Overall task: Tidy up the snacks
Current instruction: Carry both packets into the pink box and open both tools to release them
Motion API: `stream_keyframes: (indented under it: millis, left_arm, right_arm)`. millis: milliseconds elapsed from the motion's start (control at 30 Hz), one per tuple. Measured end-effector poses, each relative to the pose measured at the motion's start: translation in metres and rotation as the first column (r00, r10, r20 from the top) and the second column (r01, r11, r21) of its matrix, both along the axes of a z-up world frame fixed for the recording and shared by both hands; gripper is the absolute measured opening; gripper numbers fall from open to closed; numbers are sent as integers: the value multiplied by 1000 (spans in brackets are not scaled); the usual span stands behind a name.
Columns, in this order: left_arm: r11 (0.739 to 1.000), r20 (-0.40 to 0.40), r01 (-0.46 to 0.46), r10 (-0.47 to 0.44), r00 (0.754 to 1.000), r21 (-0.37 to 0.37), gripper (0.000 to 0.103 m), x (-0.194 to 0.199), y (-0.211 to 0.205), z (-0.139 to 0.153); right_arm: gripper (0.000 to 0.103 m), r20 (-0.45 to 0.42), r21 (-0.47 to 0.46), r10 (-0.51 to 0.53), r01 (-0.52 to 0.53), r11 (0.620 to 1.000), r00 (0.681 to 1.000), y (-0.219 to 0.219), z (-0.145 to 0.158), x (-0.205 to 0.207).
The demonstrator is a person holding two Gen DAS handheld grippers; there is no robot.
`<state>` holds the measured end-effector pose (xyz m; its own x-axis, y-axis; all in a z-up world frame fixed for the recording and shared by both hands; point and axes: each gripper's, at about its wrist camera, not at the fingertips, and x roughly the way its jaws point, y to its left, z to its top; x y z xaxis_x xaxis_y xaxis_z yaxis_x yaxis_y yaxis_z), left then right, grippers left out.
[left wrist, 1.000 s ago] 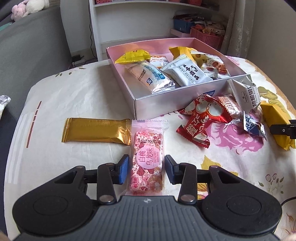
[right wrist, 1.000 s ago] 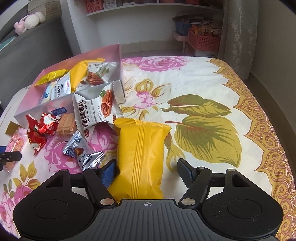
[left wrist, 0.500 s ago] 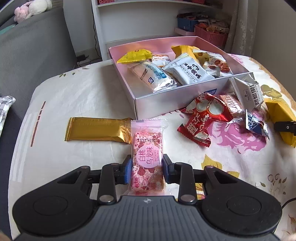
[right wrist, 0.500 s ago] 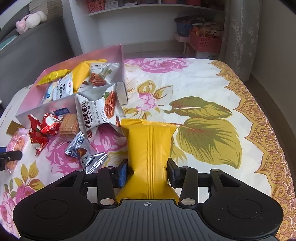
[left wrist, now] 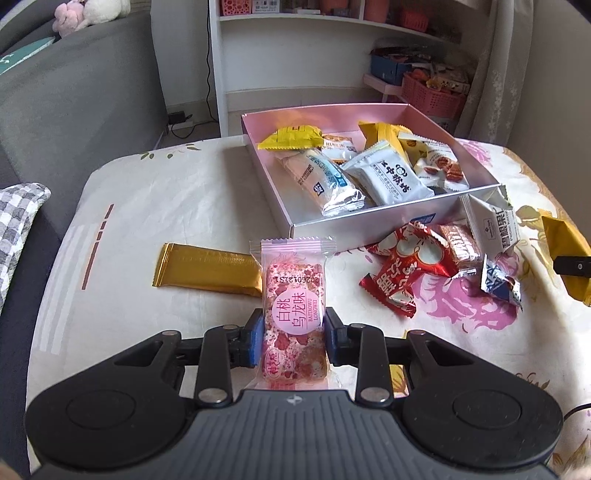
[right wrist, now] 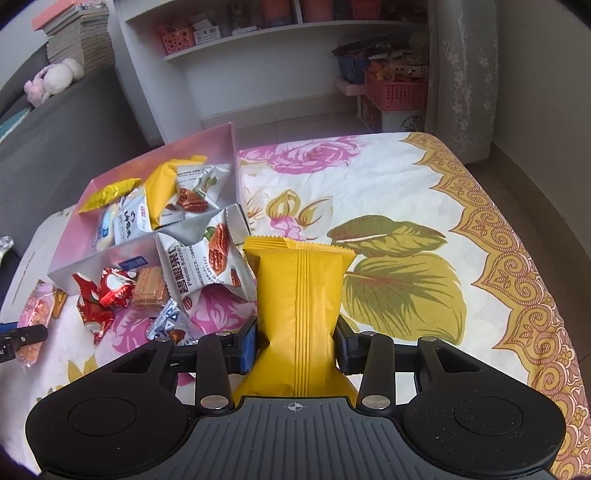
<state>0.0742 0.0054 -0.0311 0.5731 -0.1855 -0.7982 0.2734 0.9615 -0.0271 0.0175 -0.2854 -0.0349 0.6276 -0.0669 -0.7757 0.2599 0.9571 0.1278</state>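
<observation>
left gripper (left wrist: 294, 334) clamped on pink snack packet (left wrist: 293, 295), near the table's front edge. right gripper (right wrist: 297, 341) clamped on yellow snack packet (right wrist: 301, 295), beside the pink box (right wrist: 147, 243).

pink packet (left wrist: 293, 310) – "BAITAOWU LONGWEI", "20260121S1", white pecan packet (right wrist: 201, 269) – "Pecan Kernel"

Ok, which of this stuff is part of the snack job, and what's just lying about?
Job:
- pink snack, in left gripper
- yellow pack, in right gripper
- pink box
- gold bar
- red packets
- pecan bag

Lying about:
- plush toy
- shelf
- red basket
</observation>
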Motion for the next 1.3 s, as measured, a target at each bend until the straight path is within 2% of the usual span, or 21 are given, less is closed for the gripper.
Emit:
stream_keyframes:
  millis: [167,333,633,833,1000,1200,1300]
  left_arm:
    - [998,28,-29,30,999,-52,29,2,1,17]
    - [995,72,-65,70,995,-72,29,9,-4,30]
    - [989,98,-81,93,991,-122,29,22,-31,37]
    - [992,130,-50,65,989,-119,29,41,-43,32]
    - [983,68,-64,76,995,-174,29,71,-39,20]
    - [986,44,-73,80,996,-152,29,85,-43,2]
    - [993,59,-54,60,996,-103,29,88,-48,-3]
  right_arm:
    - [40,33,46,-5,4,999,999,2,15,5]
    - [40,79,94,-4,-3,996,997,13,31,19]
    - [40,116,195,-14,-10,981,993,40,43,53]
    - [40,135,221,0,-30,975,991,53,44,72]
    - [40,172,259,34,-79,963,985,56,47,99]
    - [40,174,260,80,-124,958,982,63,31,127]
    - [40,162,244,107,-145,959,981,69,21,138]
